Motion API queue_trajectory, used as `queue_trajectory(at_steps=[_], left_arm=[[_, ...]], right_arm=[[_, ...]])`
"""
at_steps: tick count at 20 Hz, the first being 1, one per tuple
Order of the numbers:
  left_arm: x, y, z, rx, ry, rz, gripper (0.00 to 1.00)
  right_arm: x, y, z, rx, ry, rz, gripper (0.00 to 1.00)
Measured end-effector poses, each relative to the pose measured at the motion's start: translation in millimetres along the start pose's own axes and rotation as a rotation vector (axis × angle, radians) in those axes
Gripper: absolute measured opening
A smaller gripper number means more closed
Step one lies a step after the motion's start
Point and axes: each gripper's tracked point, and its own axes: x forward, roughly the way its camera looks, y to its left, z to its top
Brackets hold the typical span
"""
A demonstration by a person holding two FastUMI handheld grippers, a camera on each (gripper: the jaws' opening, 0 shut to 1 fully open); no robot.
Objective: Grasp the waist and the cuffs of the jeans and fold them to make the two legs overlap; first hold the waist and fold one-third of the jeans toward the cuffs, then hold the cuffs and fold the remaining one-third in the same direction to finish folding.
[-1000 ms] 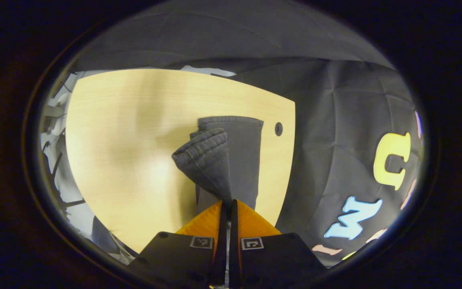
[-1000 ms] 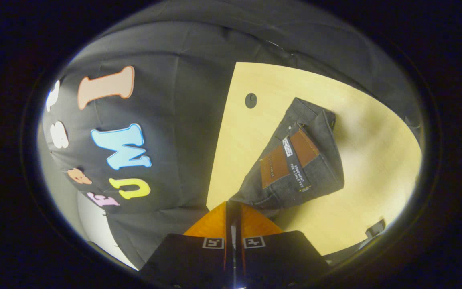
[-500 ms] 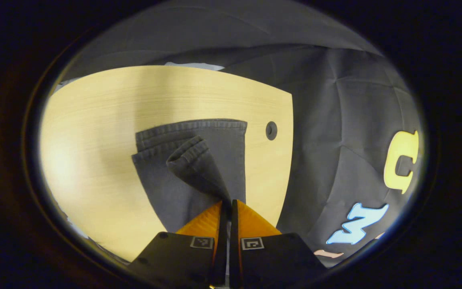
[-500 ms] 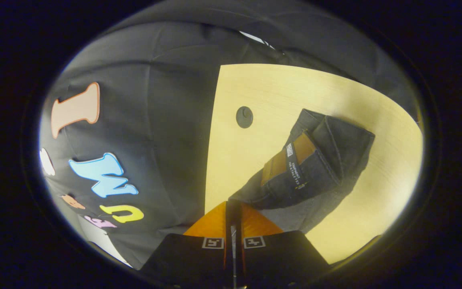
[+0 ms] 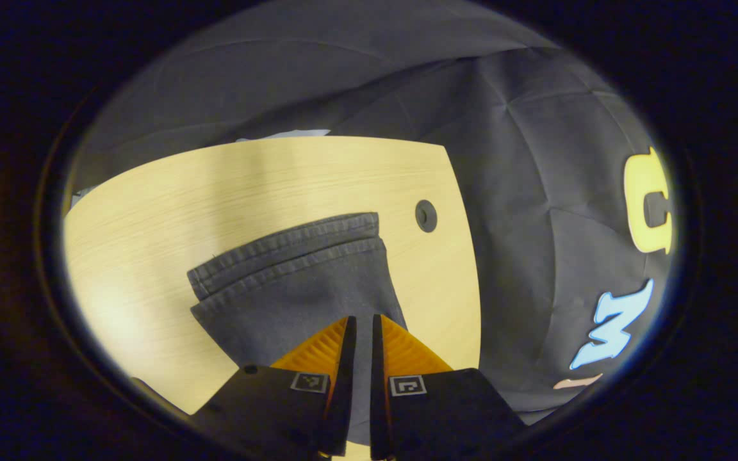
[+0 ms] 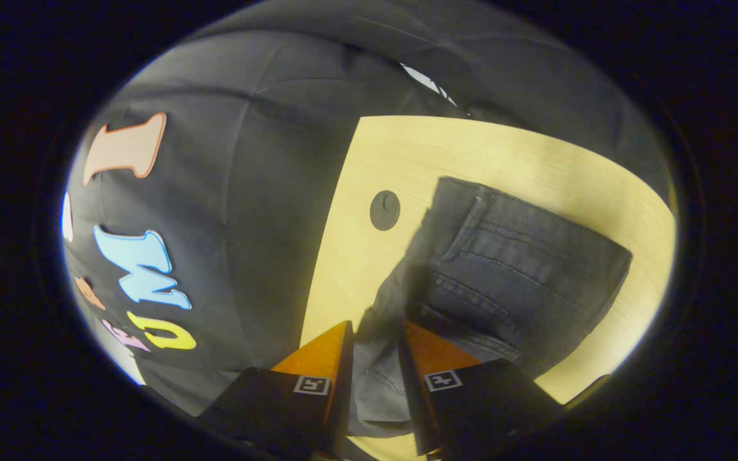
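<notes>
The jeans (image 5: 292,288) lie flat on the table (image 5: 170,192), the 2 legs stacked, near the table's edge by the round hole (image 5: 426,216).

In the left gripper view, the left gripper (image 5: 359,326) points down and forward over the cuff end. The 2 cuffs (image 5: 286,246) lie one on the other, their hems running across the far side of the cloth. The fingers (image 5: 324,346) stand with a narrow gap between them; denim shows in the gap, but whether they pinch it cannot be told.

In the right gripper view, the right gripper (image 6: 375,333) is tilted, leaning to one side, and hovers over the waist end of the jeans (image 6: 510,275). Its fingers (image 6: 433,349) are spread apart, released, with a loose bit of denim showing between them and pressing on neither. A back pocket (image 6: 523,262) with stitched seams faces up, to the right of the gripper. The hole (image 6: 384,209) sits just beside the jeans on the table (image 6: 535,160), near the edge that meets the booth wall (image 6: 247,192).
</notes>
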Motion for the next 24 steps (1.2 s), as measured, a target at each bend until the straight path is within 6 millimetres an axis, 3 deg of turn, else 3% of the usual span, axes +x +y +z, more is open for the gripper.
queue_trajectory(at_steps=[1,3,4,7,10,12,14,18,21,23,24], left_arm=[[-4,0,-4,0.025,-0.007,-0.004,0.17],[-14,1,-8,0.087,-0.036,0.0,0.53],[-18,1,-8,0.129,-0.066,0.004,0.43],[-51,2,-8,0.31,-0.187,0.028,0.99],[-94,-19,-17,0.456,-0.306,0.006,0.99],[-124,-38,-30,0.536,-0.379,-0.016,0.99],[-145,-52,-48,0.609,-0.429,-0.032,1.0],[-176,-73,-78,0.771,-0.543,-0.049,1.0],[-196,-80,-104,0.848,-0.587,-0.085,1.0],[-206,-81,-119,0.857,-0.595,-0.11,0.99],[-211,-82,-125,0.864,-0.606,-0.124,0.99]], right_arm=[[-4,-2,-1,-0.054,-0.02,-0.015,0.45],[-16,-11,4,-0.131,-0.073,-0.06,0.8],[-27,-10,7,-0.14,-0.105,-0.071,0.86],[-65,-32,17,-0.136,-0.229,-0.115,0.89],[-92,-71,20,-0.142,-0.339,-0.22,0.9],[-96,-93,18,-0.127,-0.365,-0.256,0.91],[-93,-102,14,-0.084,-0.359,-0.244,0.9],[-66,-116,10,0.024,-0.33,-0.231,0.9],[-46,-110,9,0.111,-0.333,-0.181,0.91],[-37,-114,7,0.127,-0.336,-0.19,0.88],[-38,-112,7,0.132,-0.333,-0.176,0.78]])
